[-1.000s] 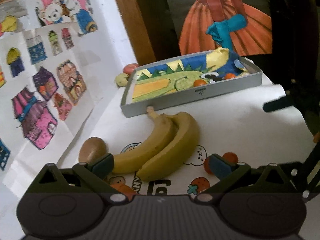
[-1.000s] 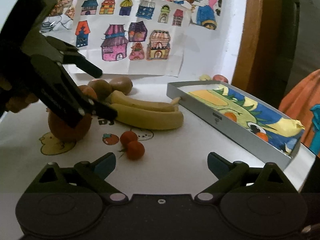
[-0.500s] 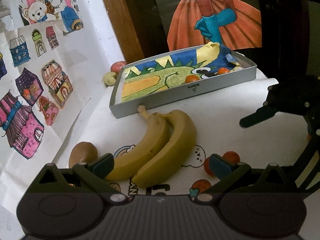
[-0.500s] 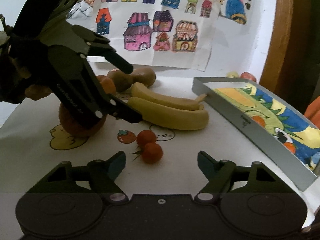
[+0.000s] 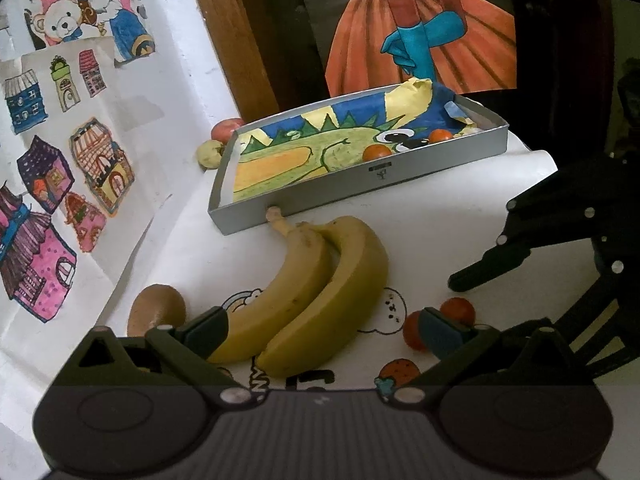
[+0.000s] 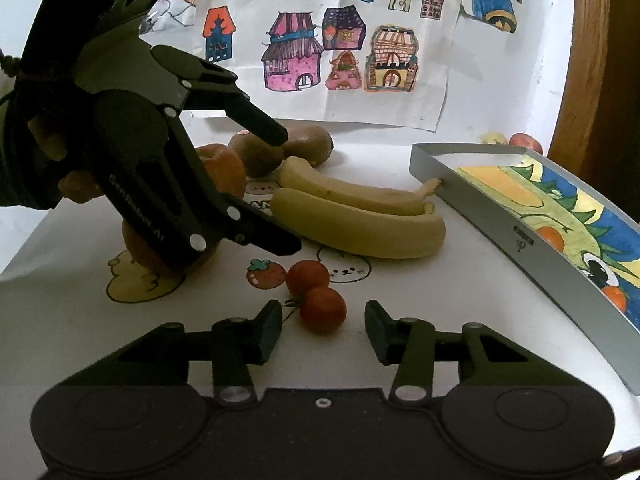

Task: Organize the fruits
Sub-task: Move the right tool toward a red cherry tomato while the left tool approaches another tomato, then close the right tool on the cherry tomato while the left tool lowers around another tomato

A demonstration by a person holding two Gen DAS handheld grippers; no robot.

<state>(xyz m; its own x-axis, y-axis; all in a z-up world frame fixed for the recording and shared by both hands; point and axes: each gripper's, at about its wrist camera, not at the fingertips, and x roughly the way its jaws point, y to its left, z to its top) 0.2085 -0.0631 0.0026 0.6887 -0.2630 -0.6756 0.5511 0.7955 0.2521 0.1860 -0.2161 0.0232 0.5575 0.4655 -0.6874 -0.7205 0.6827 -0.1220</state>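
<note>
Right tongs (image 6: 323, 330) now narrower and nearer, around the front cherry tomato (image 6: 322, 309)

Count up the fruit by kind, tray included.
Bananas: 2
Kiwis: 2
Large orange fruits: 2
Cherry tomatoes outside the tray: 2
Small orange fruits in the tray: 2
Small fruits behind the tray, one red, one yellowish: 2
Total: 12

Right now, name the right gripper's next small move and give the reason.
Probably ease the right gripper forward and close on the nearer cherry tomato. Its jaws are open, the tomato lies just ahead of the gap, and two tomatoes already lie in the tray.
</note>
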